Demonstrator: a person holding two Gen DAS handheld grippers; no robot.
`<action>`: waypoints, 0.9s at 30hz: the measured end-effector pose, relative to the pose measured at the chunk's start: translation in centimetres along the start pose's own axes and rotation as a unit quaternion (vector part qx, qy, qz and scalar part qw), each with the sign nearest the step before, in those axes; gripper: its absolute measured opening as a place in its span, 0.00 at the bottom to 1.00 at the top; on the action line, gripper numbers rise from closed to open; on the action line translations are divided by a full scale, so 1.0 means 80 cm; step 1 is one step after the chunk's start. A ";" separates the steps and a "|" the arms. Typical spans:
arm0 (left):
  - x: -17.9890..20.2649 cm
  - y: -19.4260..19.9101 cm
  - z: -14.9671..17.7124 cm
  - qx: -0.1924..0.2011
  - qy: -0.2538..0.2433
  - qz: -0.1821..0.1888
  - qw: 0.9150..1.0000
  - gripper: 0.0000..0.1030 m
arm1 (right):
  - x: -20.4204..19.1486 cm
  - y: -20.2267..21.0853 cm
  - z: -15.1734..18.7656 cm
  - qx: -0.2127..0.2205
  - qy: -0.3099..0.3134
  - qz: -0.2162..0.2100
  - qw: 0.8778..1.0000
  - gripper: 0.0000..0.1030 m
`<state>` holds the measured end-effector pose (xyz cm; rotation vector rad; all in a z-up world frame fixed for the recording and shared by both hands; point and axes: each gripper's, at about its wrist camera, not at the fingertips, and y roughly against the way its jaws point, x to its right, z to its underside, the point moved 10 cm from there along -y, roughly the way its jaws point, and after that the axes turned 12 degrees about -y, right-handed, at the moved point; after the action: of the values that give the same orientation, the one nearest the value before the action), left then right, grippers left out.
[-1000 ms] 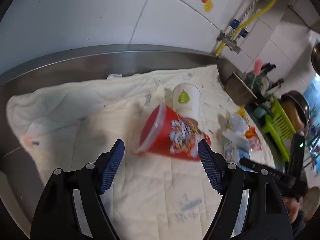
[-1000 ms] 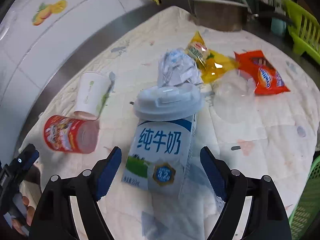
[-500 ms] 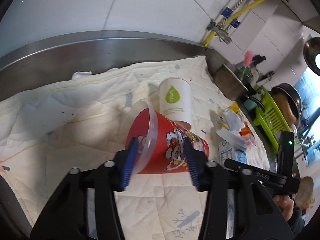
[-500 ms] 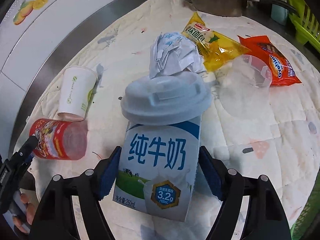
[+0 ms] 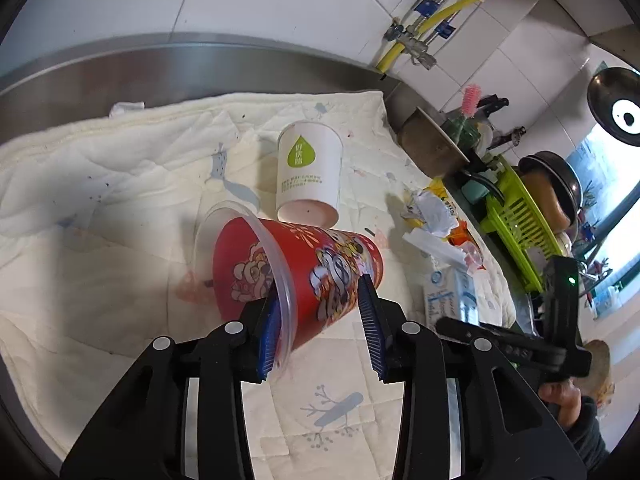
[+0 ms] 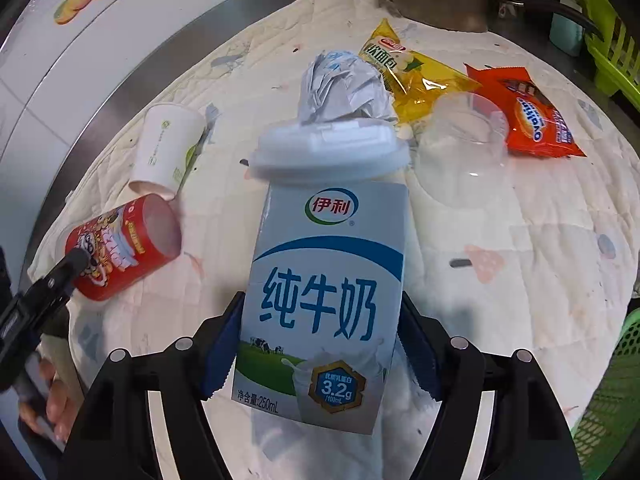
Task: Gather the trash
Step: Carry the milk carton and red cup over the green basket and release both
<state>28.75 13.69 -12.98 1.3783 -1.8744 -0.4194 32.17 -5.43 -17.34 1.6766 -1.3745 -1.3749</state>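
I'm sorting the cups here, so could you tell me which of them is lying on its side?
The red printed cup between the left gripper's closing jaws lies on its side; the white paper cup stands upside down.

Quilted matt cloth (image 6: 540,240) covers brushed steel counter (image 5: 160,76); glossy red plastic cup (image 5: 312,272), matt paper cup (image 5: 308,168), printed carton (image 6: 324,296), shiny foil wrappers (image 6: 536,116).

Milk carton (image 6: 324,292): "伊利", "纯牛奶", "3.2g /100mL", "净含量:250mL".
White paper cup (image 5: 309,174), far centre: green drop logo, characters too small to read.
Orange wrapper (image 6: 528,116), far right: lettering unreadable.
Yellow packet (image 6: 416,72): print unclear.
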 end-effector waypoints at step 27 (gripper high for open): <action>0.131 0.067 0.063 0.032 -0.047 0.073 0.996 0.04 | 0.099 0.138 0.108 0.038 -0.018 -0.094 0.995 0.65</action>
<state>20.08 5.17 -8.82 1.2717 -2.0673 -0.3585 19.82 -14.80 -13.10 1.8789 -1.3314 -1.4792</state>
